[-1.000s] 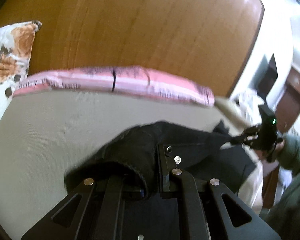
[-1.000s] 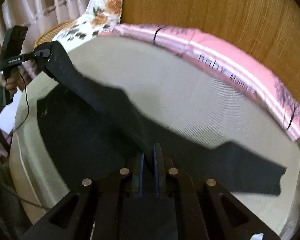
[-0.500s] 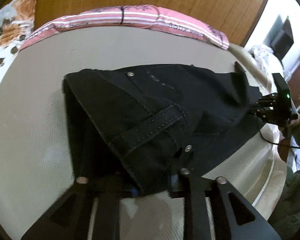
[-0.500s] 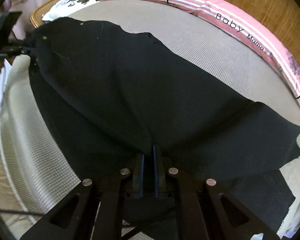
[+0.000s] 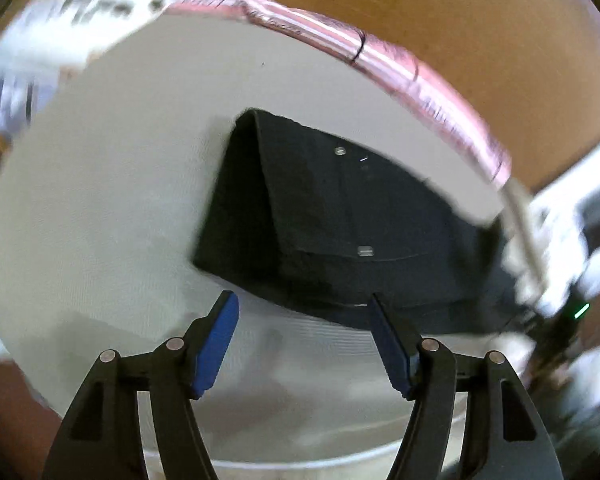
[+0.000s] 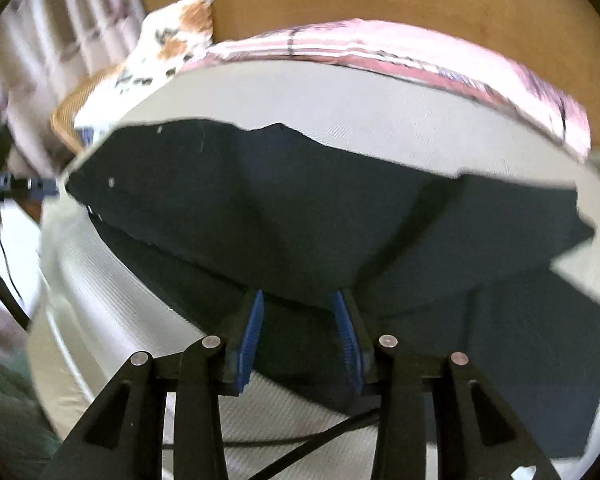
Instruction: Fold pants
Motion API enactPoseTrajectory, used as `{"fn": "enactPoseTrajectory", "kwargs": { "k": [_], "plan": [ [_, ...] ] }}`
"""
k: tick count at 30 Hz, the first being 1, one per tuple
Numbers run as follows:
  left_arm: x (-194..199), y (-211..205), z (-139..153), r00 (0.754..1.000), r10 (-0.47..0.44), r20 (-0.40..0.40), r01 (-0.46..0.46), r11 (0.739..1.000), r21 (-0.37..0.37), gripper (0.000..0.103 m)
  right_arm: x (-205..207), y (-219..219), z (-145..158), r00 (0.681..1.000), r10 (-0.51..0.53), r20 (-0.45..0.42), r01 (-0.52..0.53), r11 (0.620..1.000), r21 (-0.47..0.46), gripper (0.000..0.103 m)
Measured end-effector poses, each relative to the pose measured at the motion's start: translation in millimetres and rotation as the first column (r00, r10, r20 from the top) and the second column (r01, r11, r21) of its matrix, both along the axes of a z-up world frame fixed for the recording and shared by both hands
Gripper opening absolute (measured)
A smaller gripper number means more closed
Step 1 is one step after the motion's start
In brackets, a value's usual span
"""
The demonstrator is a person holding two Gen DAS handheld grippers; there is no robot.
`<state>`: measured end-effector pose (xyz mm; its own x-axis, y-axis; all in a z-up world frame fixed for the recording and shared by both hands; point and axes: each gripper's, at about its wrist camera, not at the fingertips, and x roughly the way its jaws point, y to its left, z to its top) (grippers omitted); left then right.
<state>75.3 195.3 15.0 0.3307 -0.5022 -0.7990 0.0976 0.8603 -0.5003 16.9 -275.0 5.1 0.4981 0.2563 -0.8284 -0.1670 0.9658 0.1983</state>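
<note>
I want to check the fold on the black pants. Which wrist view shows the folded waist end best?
The left wrist view: the pants lie ahead of the open left gripper, showing the folded edge and rivets. The right wrist view shows mostly a broad dark expanse of fabric behind the open right gripper.

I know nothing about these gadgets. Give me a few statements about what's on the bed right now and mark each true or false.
1. The left gripper is open and holds nothing. True.
2. The black pants lie on a pale mattress. True.
3. The right gripper is clamped shut on the pants. False: its jaws stand apart, with the cloth's near edge between them.
4. The pants are red. False: they are black.
5. A pink striped cloth lies along the mattress's far edge. True.
</note>
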Motion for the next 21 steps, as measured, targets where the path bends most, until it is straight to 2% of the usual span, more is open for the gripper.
{"fn": "enactPoseTrajectory", "kwargs": {
  "k": [2, 4, 8, 13, 16, 20, 21],
  "plan": [
    [-5.1, -5.2, -4.6, 0.998, 0.053, -0.038, -0.056, 0.995, -0.084, 0.067, -5.5, -8.1, -2.0, 0.999, -0.05, -0.02, 0.051, 0.997, 0.058, 0.035],
    [-5.4, -16.3, -9.2, 0.994, 0.093, -0.051, -0.098, 0.987, -0.124, 0.067, -8.0, -17.9, -8.6, 0.993, -0.106, -0.053, 0.112, 0.986, 0.122, 0.037],
    [3.9, -30.4, -19.8, 0.985, 0.162, -0.057, -0.168, 0.978, -0.127, 0.066, -8.7, -37.6, -24.5, 0.973, -0.199, -0.118, 0.221, 0.948, 0.227, 0.037],
    [16.9, -31.7, -32.1, 0.968, 0.242, -0.07, -0.25, 0.958, -0.141, 0.063, -9.8, -51.2, -37.6, 0.951, -0.259, -0.169, 0.3, 0.901, 0.312, 0.037],
    [22.7, -32.5, -35.7, 0.965, 0.257, -0.059, -0.263, 0.956, -0.129, 0.055, -6.6, -59.1, -47.4, 0.936, -0.289, -0.201, 0.346, 0.865, 0.364, 0.037],
    [28.2, -28.0, -39.9, 0.957, 0.283, -0.064, -0.289, 0.949, -0.13, 0.031, 1.7, -65.1, -60.4, 0.911, -0.337, -0.237, 0.408, 0.819, 0.404, 0.037],
    [29.5, -26.4, -41.0, 0.955, 0.289, -0.065, -0.295, 0.946, -0.132, 0.029, 2.8, -68.1, -64.3, 0.904, -0.349, -0.247, 0.424, 0.805, 0.414, 0.037]
  ]
}}
